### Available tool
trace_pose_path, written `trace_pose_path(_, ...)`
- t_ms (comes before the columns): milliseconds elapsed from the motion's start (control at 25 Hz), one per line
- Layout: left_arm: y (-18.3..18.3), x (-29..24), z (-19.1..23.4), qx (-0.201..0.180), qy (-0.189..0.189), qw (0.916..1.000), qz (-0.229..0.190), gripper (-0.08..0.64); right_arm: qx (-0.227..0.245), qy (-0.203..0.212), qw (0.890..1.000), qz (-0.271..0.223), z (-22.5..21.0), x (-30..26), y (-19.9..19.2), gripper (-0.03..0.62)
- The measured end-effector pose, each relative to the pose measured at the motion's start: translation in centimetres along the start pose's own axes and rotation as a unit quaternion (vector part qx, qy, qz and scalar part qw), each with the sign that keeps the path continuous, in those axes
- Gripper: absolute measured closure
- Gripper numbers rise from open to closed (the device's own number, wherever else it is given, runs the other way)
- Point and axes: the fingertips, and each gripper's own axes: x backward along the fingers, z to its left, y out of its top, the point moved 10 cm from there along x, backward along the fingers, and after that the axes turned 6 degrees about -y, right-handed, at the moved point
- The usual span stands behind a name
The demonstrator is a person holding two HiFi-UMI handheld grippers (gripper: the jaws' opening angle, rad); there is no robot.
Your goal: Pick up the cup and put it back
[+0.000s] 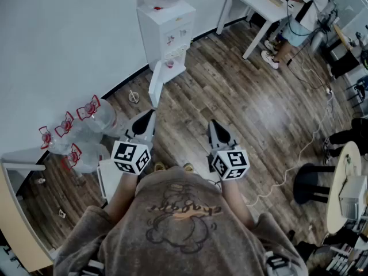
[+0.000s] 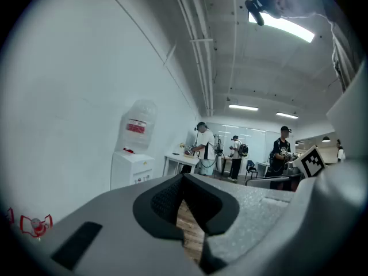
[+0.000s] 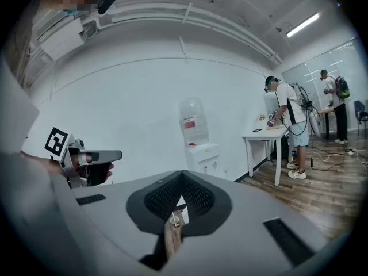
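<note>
cup [image 1: 133,96] on open floor [image 1: 241,102] near wall [image 1: 63,45]

Head view steeply down, gripper views seemingly level along their jaws, all sharing the far water dispenser [image 1: 167,32]

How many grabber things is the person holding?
2. The left hand-held gripper is held out on the left, pointing toward the water dispenser; the right hand-held gripper is beside it, over the wood floor. None seem hidden.
</note>
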Motion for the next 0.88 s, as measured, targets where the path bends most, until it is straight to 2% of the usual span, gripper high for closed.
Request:
trace_pose_path(240,-0.2,-1.3,0.0,0.004,0.006,1.0,0.005,0.56,-0.01,0.01,1.0,0.003,-0.7,-0.7,0.0,0.591)
trace_pose_path(560,-1.0,-4.7,-1.5,-0.002,0.009,0.9999,0.003,0.56,-0.011,0.013,1.0,0.02,-4.4,-0.8,-0.8,0.591)
trace_pose_path(880,-2.6,-6.3,-1.9,0.008,0.031,0.9994,0.012,0.56,-0.004,0.043,0.998,0.045,-6.7,-3.0,-1.9,0.591)
